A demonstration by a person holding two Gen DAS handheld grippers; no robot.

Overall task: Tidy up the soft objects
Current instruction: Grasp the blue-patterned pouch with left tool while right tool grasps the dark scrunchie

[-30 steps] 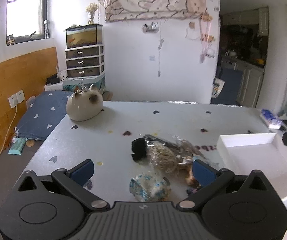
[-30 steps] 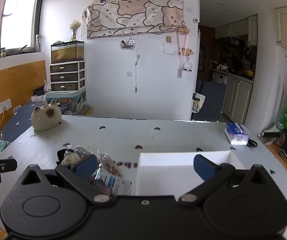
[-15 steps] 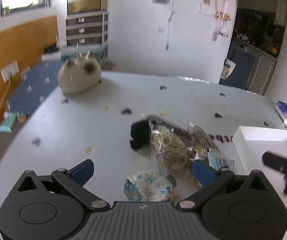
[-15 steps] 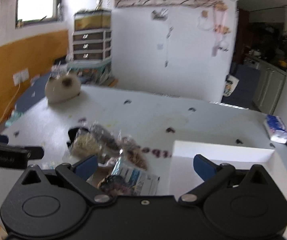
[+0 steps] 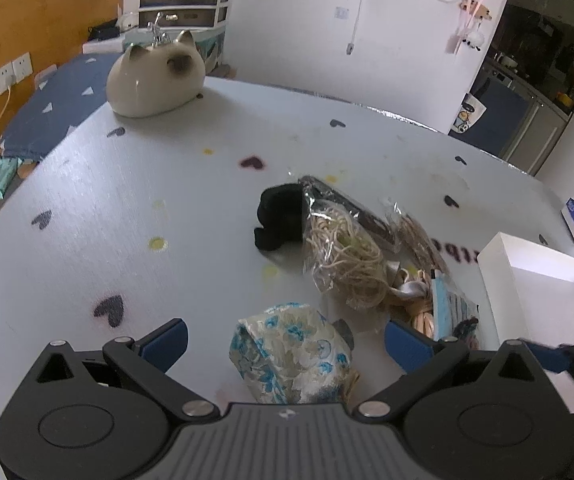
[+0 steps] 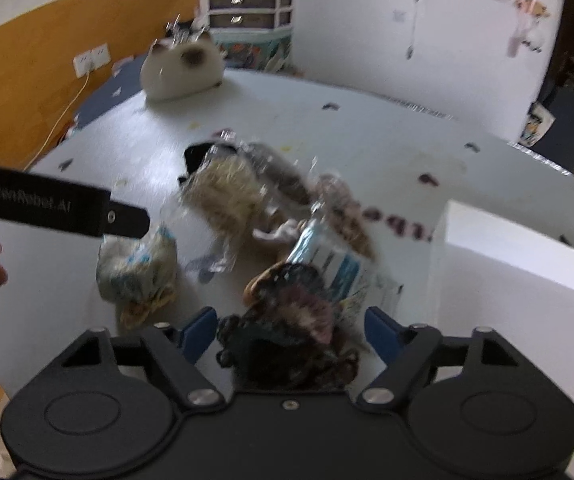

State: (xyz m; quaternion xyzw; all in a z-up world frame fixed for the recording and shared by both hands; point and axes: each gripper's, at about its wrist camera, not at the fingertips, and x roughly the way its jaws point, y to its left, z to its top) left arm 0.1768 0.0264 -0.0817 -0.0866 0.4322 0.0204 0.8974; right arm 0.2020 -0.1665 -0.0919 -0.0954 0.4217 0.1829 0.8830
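Grippers, two, both mine. Left gripper: jaws spread wide, a floral fabric bundle lying between the blue pads, not clamped. Right gripper: jaws wide, a dark frilly scrunchie sitting between its fingers, unclamped; view blurred. Beyond: clear bag of tan string, black fabric piece, blue-and-white packet, all clustered on the white table. White box to the right. Cat figurine at far left edge.
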